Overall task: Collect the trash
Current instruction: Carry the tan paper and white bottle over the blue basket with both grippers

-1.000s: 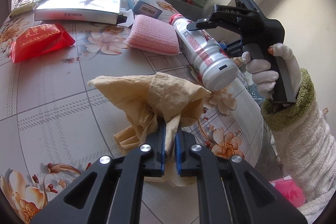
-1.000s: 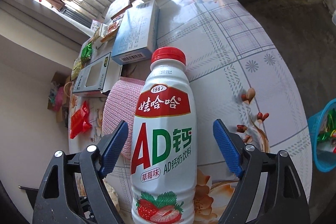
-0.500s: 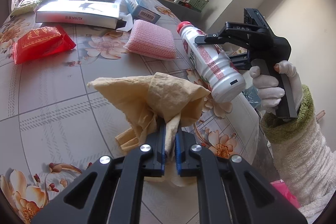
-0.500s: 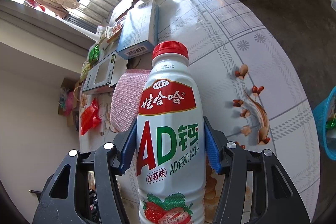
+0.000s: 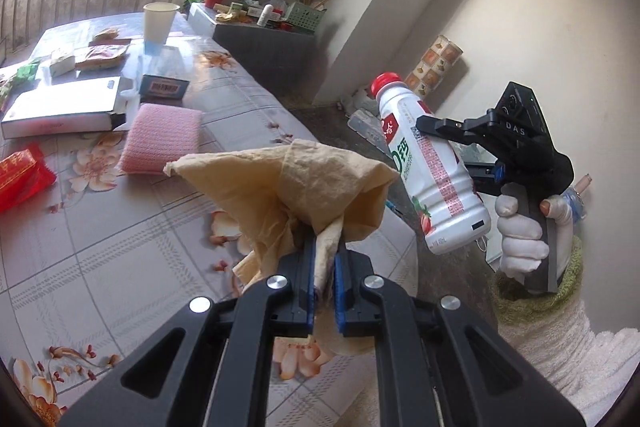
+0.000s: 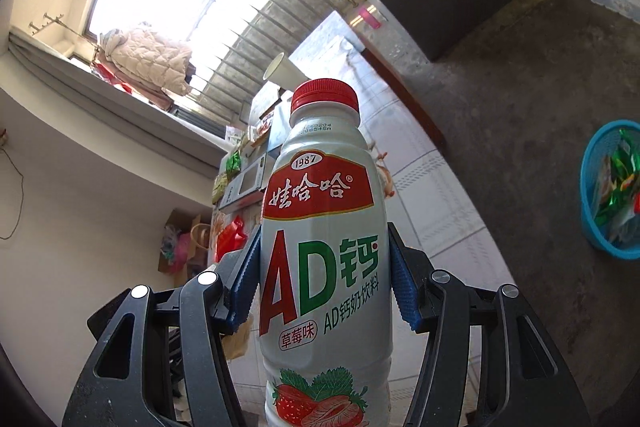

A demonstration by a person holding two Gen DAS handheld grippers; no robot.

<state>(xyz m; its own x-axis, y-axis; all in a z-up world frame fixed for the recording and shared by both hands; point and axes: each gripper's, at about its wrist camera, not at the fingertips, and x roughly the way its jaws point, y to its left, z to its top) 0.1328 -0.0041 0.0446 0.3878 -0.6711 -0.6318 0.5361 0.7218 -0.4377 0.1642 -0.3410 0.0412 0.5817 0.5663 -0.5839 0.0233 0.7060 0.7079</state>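
Red-capped white bottle (image 6: 324,267), tan paper (image 5: 296,183)

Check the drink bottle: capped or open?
Capped. The red cap sits on the neck of the bottle, which is held between the jaws of the right gripper.

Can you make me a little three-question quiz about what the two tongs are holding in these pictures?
1. True or false: the left tongs are shut on a crumpled tan paper.
2. What colour is the cap of the bottle in the right tongs?
A. blue
B. red
C. green
3. Fill in: the basket on the floor with wrappers in it is ____.

Key: 1 true; 2 B; 3 blue.
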